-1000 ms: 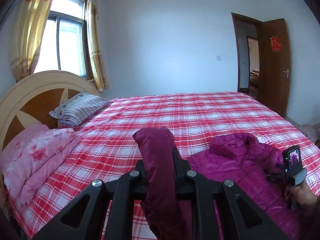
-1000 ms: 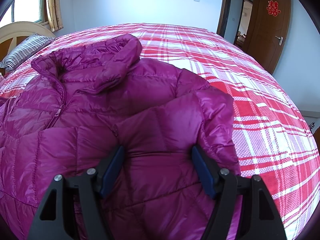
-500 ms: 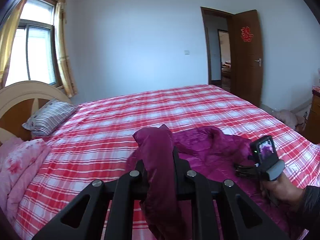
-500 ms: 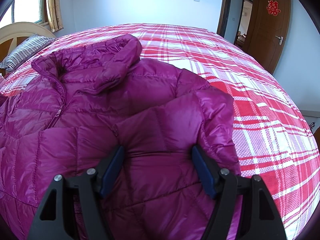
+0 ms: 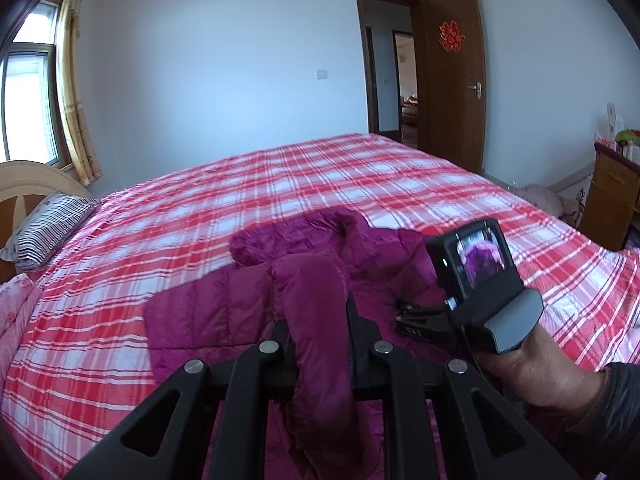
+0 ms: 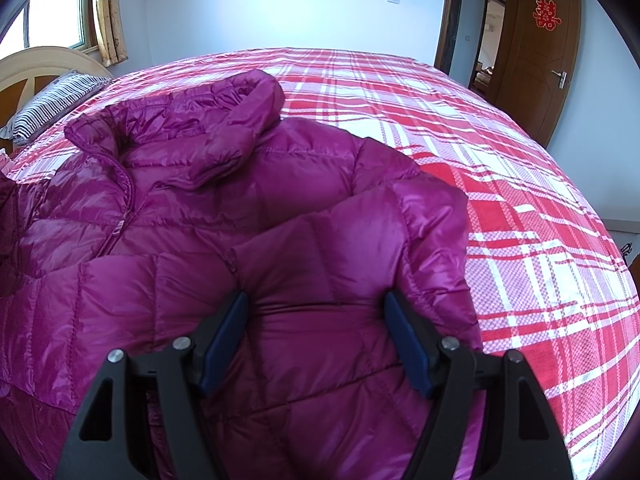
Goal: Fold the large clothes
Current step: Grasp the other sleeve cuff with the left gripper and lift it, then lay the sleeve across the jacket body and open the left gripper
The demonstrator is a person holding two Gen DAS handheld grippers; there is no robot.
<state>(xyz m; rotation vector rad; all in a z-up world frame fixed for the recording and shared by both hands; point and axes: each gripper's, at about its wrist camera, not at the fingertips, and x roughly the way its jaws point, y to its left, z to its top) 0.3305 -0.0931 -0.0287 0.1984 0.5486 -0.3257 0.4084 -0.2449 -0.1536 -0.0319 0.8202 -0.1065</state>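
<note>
The jacket [image 6: 208, 208], a purple quilted one, lies spread on the bed [image 6: 520, 184], collar toward the headboard [image 6: 36, 68], zip front facing up. The left tool [image 5: 316, 300] is clamped nearly shut on a sleeve [image 5: 316, 344], which rises between the jaws and hangs over them, lifted above the jacket body. The right tool [image 6: 316, 320] stands wide open, its blue pads [image 6: 224, 336] straddling the other sleeve, which lies folded across the jacket front; whether the pads press the fabric cannot be told. In the left view a hand [image 5: 536, 376] holds the right tool's handle low over the jacket. A striped pillow [image 5: 44, 228] lies by the headboard. No container is in view.
</note>
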